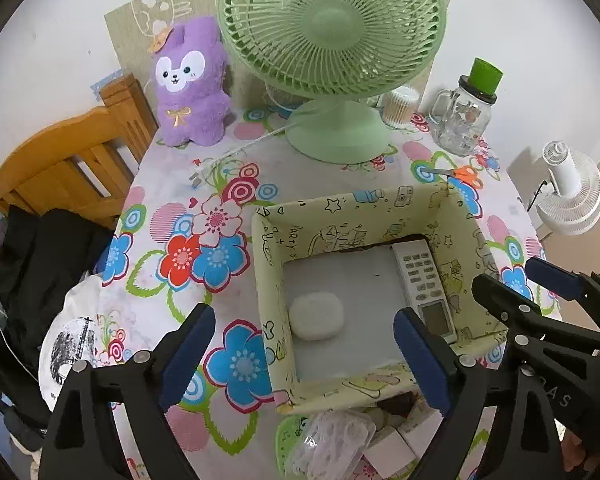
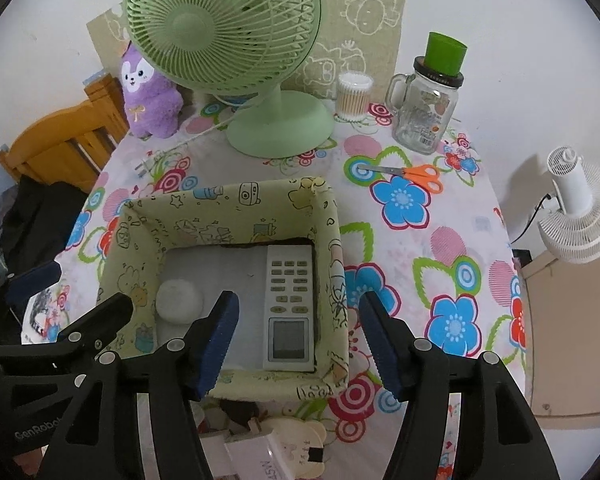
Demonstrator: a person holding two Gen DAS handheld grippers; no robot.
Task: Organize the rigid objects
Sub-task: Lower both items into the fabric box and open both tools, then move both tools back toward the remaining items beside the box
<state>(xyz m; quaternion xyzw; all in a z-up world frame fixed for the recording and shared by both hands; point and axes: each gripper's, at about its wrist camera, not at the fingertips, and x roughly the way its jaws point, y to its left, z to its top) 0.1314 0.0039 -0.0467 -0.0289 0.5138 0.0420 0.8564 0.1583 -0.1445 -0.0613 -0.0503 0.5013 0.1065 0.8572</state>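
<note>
Fingers [image 1: 418,356] [image 2: 222,340] on both grippers spread wide, empty, above the box [image 2: 332,216] holding remote [image 2: 289,300] and white case [image 1: 316,316].

Before me, a round table [image 2: 480,248] under a floral cloth stands against a plain white wall [image 2: 520,20]; a wooden chair [image 1: 64,160] sits at its left, evenly lit.

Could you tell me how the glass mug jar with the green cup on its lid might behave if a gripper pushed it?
The glass jar looks rigid, smooth, probably slippery. It stands tall, so it may tip, and the green cup on top could topple.
</note>
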